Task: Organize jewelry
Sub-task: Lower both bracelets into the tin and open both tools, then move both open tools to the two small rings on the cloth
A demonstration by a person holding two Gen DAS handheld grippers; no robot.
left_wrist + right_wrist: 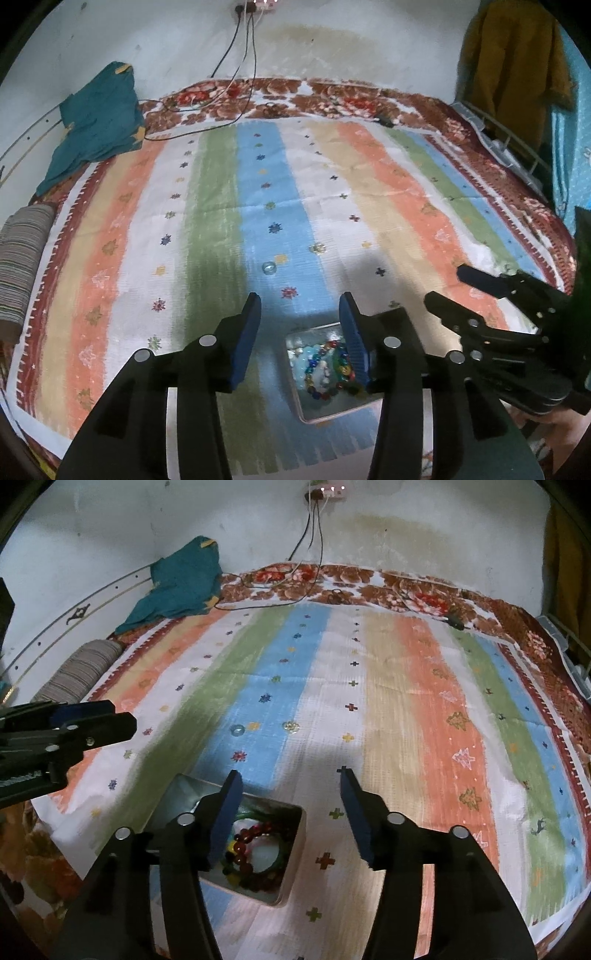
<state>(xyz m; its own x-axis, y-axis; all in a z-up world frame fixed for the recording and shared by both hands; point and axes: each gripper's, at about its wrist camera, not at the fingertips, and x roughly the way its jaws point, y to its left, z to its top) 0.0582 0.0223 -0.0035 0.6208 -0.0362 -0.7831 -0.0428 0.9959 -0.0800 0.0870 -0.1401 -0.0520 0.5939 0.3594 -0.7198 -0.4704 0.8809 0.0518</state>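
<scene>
A square metal tin (314,413) sits on the striped bed sheet and holds beaded bracelets (325,363). It also shows in the right wrist view (293,853), with dark red beads (245,836) inside. Two small rings lie on the sheet further out: a bluish one (269,267) (236,730) and a pale one (317,248) (290,726). My left gripper (301,308) is open and empty above the tin's near-left side. My right gripper (290,786) is open and empty, its left finger over the tin. Each gripper shows in the other view, the right (491,295) and the left (85,723).
The striped sheet (221,206) covers a floral blanket (332,96). A teal cloth (96,122) and a rolled striped fabric (22,258) lie at the left. Charger cables (236,74) trail from the wall socket. A yellow garment (513,62) hangs at the right.
</scene>
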